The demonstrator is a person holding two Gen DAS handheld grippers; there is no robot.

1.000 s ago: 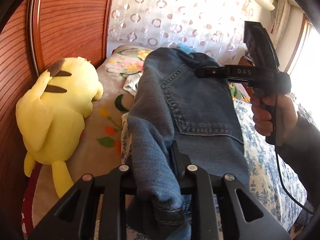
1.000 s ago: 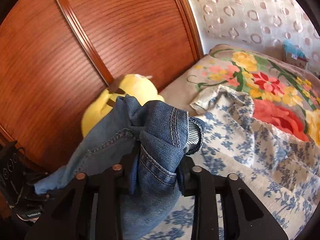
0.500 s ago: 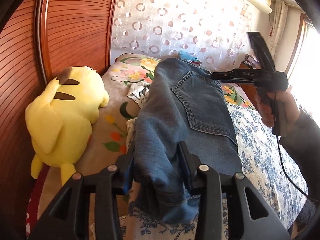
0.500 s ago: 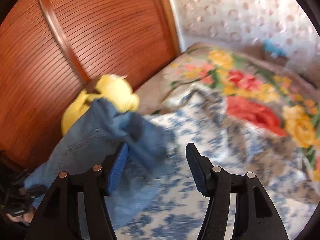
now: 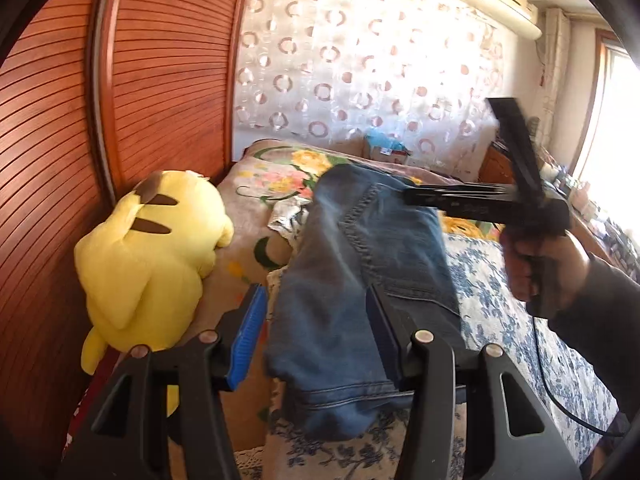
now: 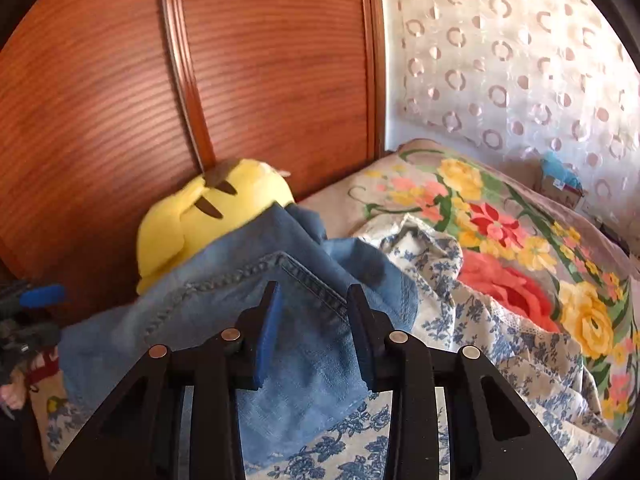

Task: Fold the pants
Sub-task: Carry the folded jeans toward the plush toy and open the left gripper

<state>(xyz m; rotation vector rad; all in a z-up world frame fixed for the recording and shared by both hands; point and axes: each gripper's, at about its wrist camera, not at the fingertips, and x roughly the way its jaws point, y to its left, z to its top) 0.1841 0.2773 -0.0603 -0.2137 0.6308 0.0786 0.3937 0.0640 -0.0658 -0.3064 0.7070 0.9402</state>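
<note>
The blue denim pants [image 5: 360,272] lie folded on the bed's blue-flowered sheet [image 5: 512,312], back pocket up. My left gripper [image 5: 316,320] is open, its jaws wide on either side of the near end of the pants. My right gripper [image 6: 314,316] is open just above the denim [image 6: 224,312]; it also shows in the left wrist view [image 5: 408,196], held over the far end of the pants.
A yellow plush toy [image 5: 148,256] lies left of the pants against the slatted wooden wardrobe [image 5: 80,120]. A flowered blanket [image 6: 520,232] covers the far bed. A small box [image 5: 384,150] sits by the curtain.
Both grippers have opened and let go of the pants, which dropped flat onto the bed. The right gripper opened first, then drew back over the denim.
</note>
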